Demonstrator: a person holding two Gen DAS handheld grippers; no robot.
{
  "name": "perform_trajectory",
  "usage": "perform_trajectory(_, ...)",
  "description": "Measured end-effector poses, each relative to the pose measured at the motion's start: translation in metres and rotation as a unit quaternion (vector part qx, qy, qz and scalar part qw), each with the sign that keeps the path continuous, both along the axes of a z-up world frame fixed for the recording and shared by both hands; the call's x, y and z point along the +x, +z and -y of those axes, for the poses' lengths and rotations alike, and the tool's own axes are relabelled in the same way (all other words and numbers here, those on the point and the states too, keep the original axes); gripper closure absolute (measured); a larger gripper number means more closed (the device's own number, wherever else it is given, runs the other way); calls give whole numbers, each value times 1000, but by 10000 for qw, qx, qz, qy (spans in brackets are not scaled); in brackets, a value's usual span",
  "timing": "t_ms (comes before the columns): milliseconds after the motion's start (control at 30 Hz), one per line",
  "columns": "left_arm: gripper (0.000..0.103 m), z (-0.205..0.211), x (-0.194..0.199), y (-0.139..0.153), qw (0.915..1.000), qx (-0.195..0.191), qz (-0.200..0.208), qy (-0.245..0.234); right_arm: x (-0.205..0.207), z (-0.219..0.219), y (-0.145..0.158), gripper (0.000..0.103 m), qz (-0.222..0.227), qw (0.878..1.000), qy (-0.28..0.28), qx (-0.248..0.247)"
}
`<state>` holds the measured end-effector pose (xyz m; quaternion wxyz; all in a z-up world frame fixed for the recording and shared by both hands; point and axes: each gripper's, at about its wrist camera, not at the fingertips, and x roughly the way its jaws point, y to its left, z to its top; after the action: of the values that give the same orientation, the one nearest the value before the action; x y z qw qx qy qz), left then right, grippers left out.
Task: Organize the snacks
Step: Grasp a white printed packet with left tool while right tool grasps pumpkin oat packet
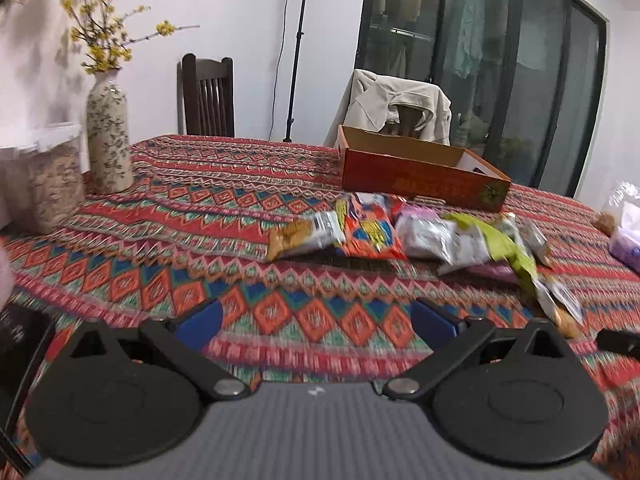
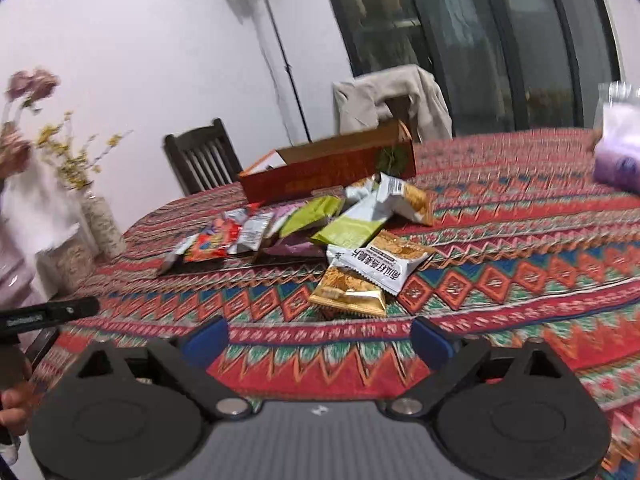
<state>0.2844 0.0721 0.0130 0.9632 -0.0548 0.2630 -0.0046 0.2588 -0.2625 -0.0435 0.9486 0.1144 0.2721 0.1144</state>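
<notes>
Several snack packets [image 1: 400, 236] lie in a loose heap on the patterned tablecloth [image 1: 208, 216], in front of an open orange cardboard box [image 1: 420, 180]. In the right wrist view the same heap [image 2: 304, 224] spreads below the box [image 2: 328, 172], with a gold and white packet [image 2: 372, 272] nearest to me. My left gripper [image 1: 316, 320] is open over bare cloth, short of the packets, its blue fingertips [image 1: 202, 320] wide apart. My right gripper [image 2: 320, 340] is open too, just short of the gold packet, nothing between its fingertips [image 2: 430, 340].
A speckled vase [image 1: 108, 140] with yellow twigs and a clear jar [image 1: 52, 184] stand at the left. A purple-white bag [image 2: 618, 152] sits at the right. Two chairs [image 1: 208, 96], one draped with a beige jacket [image 1: 400, 104], stand behind the table. A light stand [image 2: 280, 52] rises by the wall.
</notes>
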Motion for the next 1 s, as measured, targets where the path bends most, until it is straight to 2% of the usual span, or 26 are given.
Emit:
perform_trajectory(100,6,-2,38,0,10000,26,-22,-66,38,-10,-11,15,-216,9996,-169,-84)
perform_trajectory(167,14,-1,61,-3,9998,88,-47,-152,56,-16,-17,18,-338,9992,-201,-116)
perform_trajectory(200,16,-1,74,-5,9998,119,-64,-158,64,-19,-20,23,-388,9989,-206,-133)
perform_trajectory(300,25,0,108,-11,9996,112,-193,-174,78,-30,-22,27,-306,9985,-201,-400)
perform_trajectory(500,36,-12,154,-30,9980,-310,-543,-40,95,-40,-23,31,-303,9963,-189,-777)
perform_trajectory(633,43,-22,158,-40,9961,-668,-575,-92,99,-36,-23,45,-300,9957,-131,-863)
perform_trajectory(733,54,-27,154,-38,9951,-829,-516,-143,95,-34,-23,53,-295,9950,-42,-954)
perform_trajectory(767,64,-27,152,-36,9951,-832,-500,-159,92,-34,-23,55,-303,9947,6,-985)
perform_trajectory(867,72,-22,141,-31,9966,-670,-413,-243,84,-36,-22,56,-318,9940,172,-1036)
perform_trajectory(1000,78,-17,118,-27,9978,-488,-362,-251,68,-36,-20,56,-316,9940,377,-979)
